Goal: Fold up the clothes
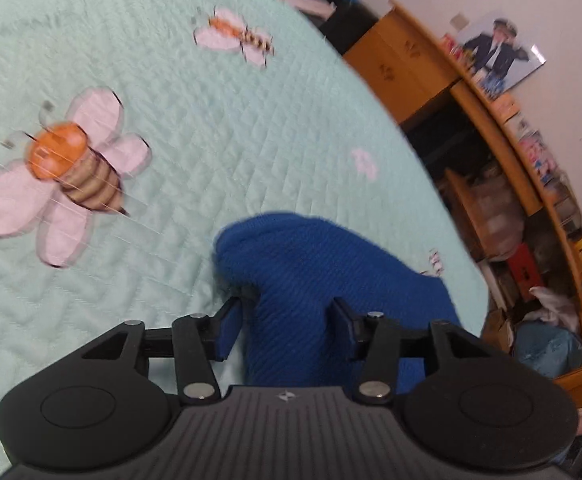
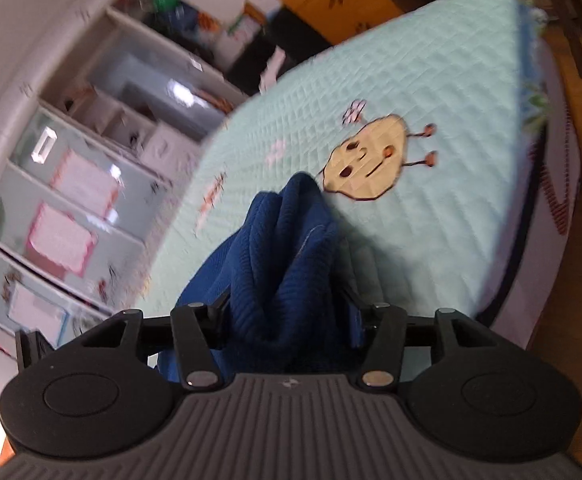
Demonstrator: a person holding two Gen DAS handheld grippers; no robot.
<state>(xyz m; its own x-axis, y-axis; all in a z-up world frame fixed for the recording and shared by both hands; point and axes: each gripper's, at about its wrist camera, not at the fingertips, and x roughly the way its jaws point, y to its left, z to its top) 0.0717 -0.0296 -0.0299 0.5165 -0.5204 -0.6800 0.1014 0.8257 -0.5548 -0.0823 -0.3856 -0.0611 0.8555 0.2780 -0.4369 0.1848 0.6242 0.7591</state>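
Blue ribbed knit, a garment bunched between both my grippers, over the mint-green quilted bedspread. Which kind of garment I cannot tell; only thick ribbed fabric shows.

Left gripper: jaws partly open. Fabric passes up between the fingers, but a gap shows on the left side, the pad there standing clear of the cloth. On the right side the pad sits against or just beside the knit; I cannot call it a clamp. I judge this hand as letting go, with the cloth draped, not pinched.

Right gripper: jaws likewise spread. A thick fold of the same blue knit fills the space between the fingers and rises ahead of them in a peak. Whether the pads press on it is hidden by the bulk.

Why held so: each hand has one end of the cloth, which suits carrying an edge across the bed to lay a fold. With both jaws wide, I judge the fold is being set down.

Bedspread print: a bee near the left gripper, a yellow smiling face with antennae just past the right-hand fold.

Writing: none readable. The wooden shelving holds a poster and boxes, all blurred. The gripper body carries a small pale emblem, no words.
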